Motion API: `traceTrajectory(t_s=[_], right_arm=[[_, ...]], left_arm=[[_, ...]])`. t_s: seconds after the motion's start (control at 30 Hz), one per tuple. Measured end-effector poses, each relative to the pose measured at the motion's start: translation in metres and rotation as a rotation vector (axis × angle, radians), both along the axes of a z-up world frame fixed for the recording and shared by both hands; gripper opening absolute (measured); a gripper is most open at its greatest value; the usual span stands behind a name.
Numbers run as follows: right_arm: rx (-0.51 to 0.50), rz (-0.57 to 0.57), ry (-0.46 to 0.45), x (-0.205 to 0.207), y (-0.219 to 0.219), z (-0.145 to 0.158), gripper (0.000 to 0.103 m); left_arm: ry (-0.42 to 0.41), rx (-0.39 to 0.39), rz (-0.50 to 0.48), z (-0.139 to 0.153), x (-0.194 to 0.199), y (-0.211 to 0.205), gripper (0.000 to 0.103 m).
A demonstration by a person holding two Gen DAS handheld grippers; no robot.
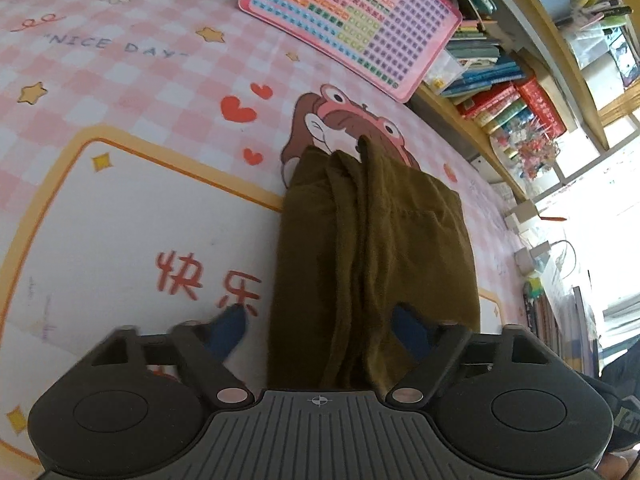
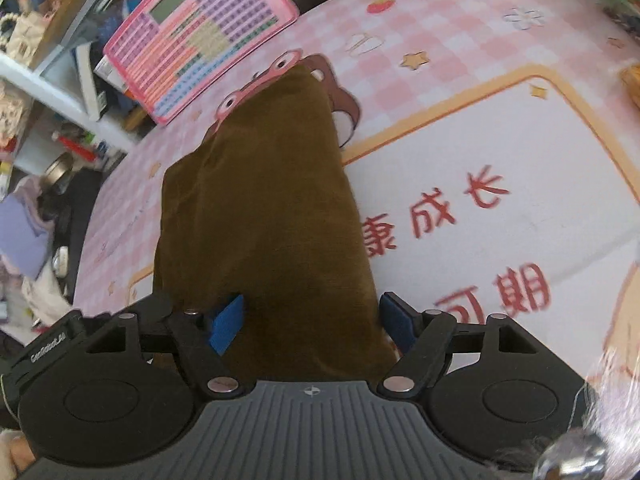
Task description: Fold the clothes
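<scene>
An olive-brown garment (image 1: 372,240) lies folded into a long narrow strip on the pink checked mat (image 1: 120,80). In the left wrist view its layered folds run away from me, and its near end sits between the spread fingers of my left gripper (image 1: 320,332). The cloth's edge drapes over part of the right blue pad (image 1: 412,330). In the right wrist view the same garment (image 2: 260,208) shows a smooth top face. My right gripper (image 2: 312,320) stands open around its near end, a blue pad (image 2: 226,322) on each side. Neither gripper pinches the cloth.
A pink keyboard-like learning board (image 1: 352,20) leans at the mat's far edge against a bookshelf (image 1: 520,92) packed with books. The same board (image 2: 200,36) appears at upper left in the right wrist view, with clutter (image 2: 40,200) off the mat's left edge.
</scene>
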State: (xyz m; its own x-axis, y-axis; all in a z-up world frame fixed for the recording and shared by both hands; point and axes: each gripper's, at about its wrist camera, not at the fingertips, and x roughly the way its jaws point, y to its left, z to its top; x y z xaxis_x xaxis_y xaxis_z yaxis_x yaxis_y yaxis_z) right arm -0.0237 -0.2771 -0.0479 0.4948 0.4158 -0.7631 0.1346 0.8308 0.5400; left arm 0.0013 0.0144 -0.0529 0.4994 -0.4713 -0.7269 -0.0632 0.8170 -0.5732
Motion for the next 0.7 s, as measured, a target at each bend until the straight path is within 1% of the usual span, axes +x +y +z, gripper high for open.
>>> traceTrajectory(t_s=[0.03, 0.07, 0.1, 0.13, 0.17, 0.2, 0.23, 0.27, 0.3, 0.33, 0.4, 0.43, 0.5, 0.53, 0.57, 0.6, 0.67, 0.7], right_arm=[[0.006, 0.016, -0.001, 0.002, 0.0, -0.001, 0.065], [0.012, 0.034, -0.001, 0.004, 0.001, -0.001, 0.056], [0.011, 0.051, -0.006, 0.005, 0.002, -0.001, 0.051], [0.007, 0.068, -0.012, 0.006, 0.002, 0.0, 0.048], [-0.005, 0.087, -0.029, 0.006, 0.004, 0.002, 0.041], [-0.021, 0.107, -0.05, 0.006, 0.005, 0.005, 0.035], [-0.05, 0.128, -0.085, 0.005, 0.007, 0.01, 0.032], [-0.088, 0.153, -0.13, 0.003, 0.011, 0.017, 0.028], [-0.129, 0.18, -0.178, 0.0, 0.015, 0.024, 0.028], [-0.151, 0.195, -0.201, -0.001, 0.015, 0.026, 0.027], [-0.176, 0.213, -0.223, -0.003, 0.014, 0.026, 0.027], [-0.188, 0.223, -0.234, -0.003, 0.013, 0.026, 0.027], [-0.165, 0.224, -0.191, 0.0, 0.007, 0.019, 0.027], [-0.151, 0.221, -0.17, 0.002, 0.004, 0.016, 0.03], [-0.138, 0.218, -0.15, 0.003, 0.001, 0.014, 0.037], [-0.127, 0.211, -0.133, 0.005, -0.002, 0.012, 0.042], [-0.094, 0.196, -0.104, 0.008, -0.007, 0.006, 0.045], [-0.068, 0.186, -0.086, 0.009, -0.009, 0.003, 0.046]], left_arm=[[0.003, -0.003, -0.002, -0.001, 0.001, -0.002, 0.054], [-0.015, 0.019, -0.008, 0.003, 0.0, -0.007, 0.05], [-0.032, 0.041, -0.015, 0.007, -0.001, -0.011, 0.047], [-0.049, 0.063, -0.022, 0.011, -0.003, -0.015, 0.041], [-0.067, 0.085, -0.028, 0.015, -0.004, -0.019, 0.034], [-0.084, 0.107, -0.035, 0.019, -0.006, -0.023, 0.031], [-0.101, 0.129, -0.042, 0.023, -0.007, -0.027, 0.029], [-0.152, 0.183, -0.074, 0.032, -0.011, -0.037, 0.028], [-0.193, 0.229, -0.104, 0.039, -0.014, -0.045, 0.028], [-0.21, 0.25, -0.118, 0.042, -0.015, -0.05, 0.028], [-0.173, 0.231, -0.115, 0.036, -0.01, -0.049, 0.029], [-0.136, 0.207, -0.102, 0.03, -0.007, -0.046, 0.03], [-0.086, 0.169, -0.076, 0.021, -0.004, -0.039, 0.035], [-0.064, 0.151, -0.062, 0.018, -0.003, -0.036, 0.041], [-0.047, 0.124, -0.055, 0.014, -0.002, -0.034, 0.049], [-0.03, 0.097, -0.047, 0.01, 0.0, -0.032, 0.054], [0.003, 0.043, -0.031, 0.002, 0.002, -0.029, 0.055], [0.003, 0.037, -0.026, 0.001, 0.003, -0.03, 0.055]])
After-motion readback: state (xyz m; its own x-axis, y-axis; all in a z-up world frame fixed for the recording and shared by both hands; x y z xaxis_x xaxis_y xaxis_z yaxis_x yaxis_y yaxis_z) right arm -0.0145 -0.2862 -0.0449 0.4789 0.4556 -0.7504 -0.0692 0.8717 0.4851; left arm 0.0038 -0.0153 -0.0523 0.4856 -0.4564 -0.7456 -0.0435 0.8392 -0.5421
